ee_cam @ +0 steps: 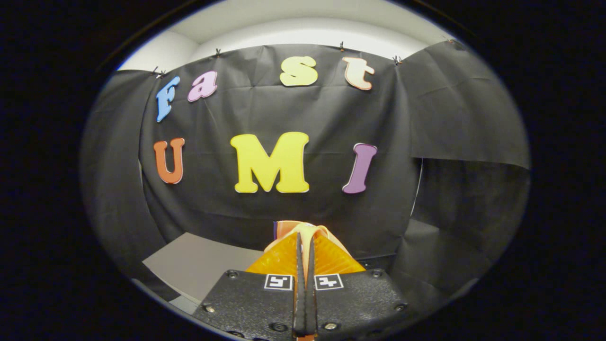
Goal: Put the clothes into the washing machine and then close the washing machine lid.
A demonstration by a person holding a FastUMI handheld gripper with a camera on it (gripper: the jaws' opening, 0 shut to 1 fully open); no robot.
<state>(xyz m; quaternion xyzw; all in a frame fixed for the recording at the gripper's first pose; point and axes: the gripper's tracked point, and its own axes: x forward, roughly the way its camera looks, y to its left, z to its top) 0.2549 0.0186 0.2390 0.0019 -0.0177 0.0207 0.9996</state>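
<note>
The gripper (305, 246) is closed, a thin pale-yellow and orange piece of cloth (303, 230) pinched between its orange ribbed fingers (279, 258). A grey table surface (199, 265) is seen to their left, its far edge against the black wall. No legible writing is seen on the two black-and-white square markers (328, 281).

A: What kind of place was it?
B: A recording booth, staged, not a real home. Black cloth (293, 208) was clipped up as the wall, creased, in separate panels.
A: Anything else?
B: White ceiling (303, 28) showed above the cloth's top edge. A plain grey desk (199, 265) sat low against the cloth. No household furnishing was in sight.
</note>
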